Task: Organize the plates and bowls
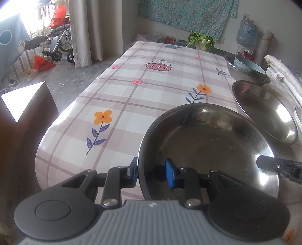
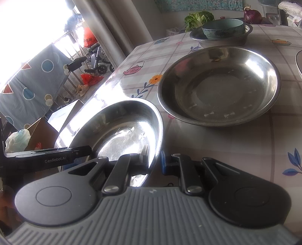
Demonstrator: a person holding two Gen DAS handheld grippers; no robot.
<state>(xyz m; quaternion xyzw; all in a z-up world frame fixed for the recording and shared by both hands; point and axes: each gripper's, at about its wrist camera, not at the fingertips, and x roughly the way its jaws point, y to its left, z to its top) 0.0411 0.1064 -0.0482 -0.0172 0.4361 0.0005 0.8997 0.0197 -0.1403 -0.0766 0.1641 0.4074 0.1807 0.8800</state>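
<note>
A shallow steel bowl (image 1: 207,147) (image 2: 122,128) sits at the near end of the flowered tablecloth (image 1: 132,90), held from both sides. My left gripper (image 1: 152,171) is shut on its left rim, one pad outside and the blue pad against the inner wall. My right gripper (image 2: 153,157) is shut on the opposite rim, and its tip shows in the left wrist view (image 1: 264,164). The left gripper's arm (image 2: 88,149) shows across the bowl. Whether the bowl rests on the cloth I cannot tell. A second steel bowl (image 1: 268,113) (image 2: 219,84) stands just beyond. Farther back, a teal bowl (image 1: 249,66) (image 2: 222,28) sits inside a steel basin (image 1: 237,72) (image 2: 226,40).
A cabbage (image 1: 202,40) (image 2: 198,17) lies at the table's far end, with an onion (image 2: 252,14) near it. A white dish rim (image 1: 298,116) (image 2: 299,62) pokes in at the right. A cardboard box (image 1: 28,105) stands by the table's left edge; a wheelchair (image 1: 60,45) is by the window.
</note>
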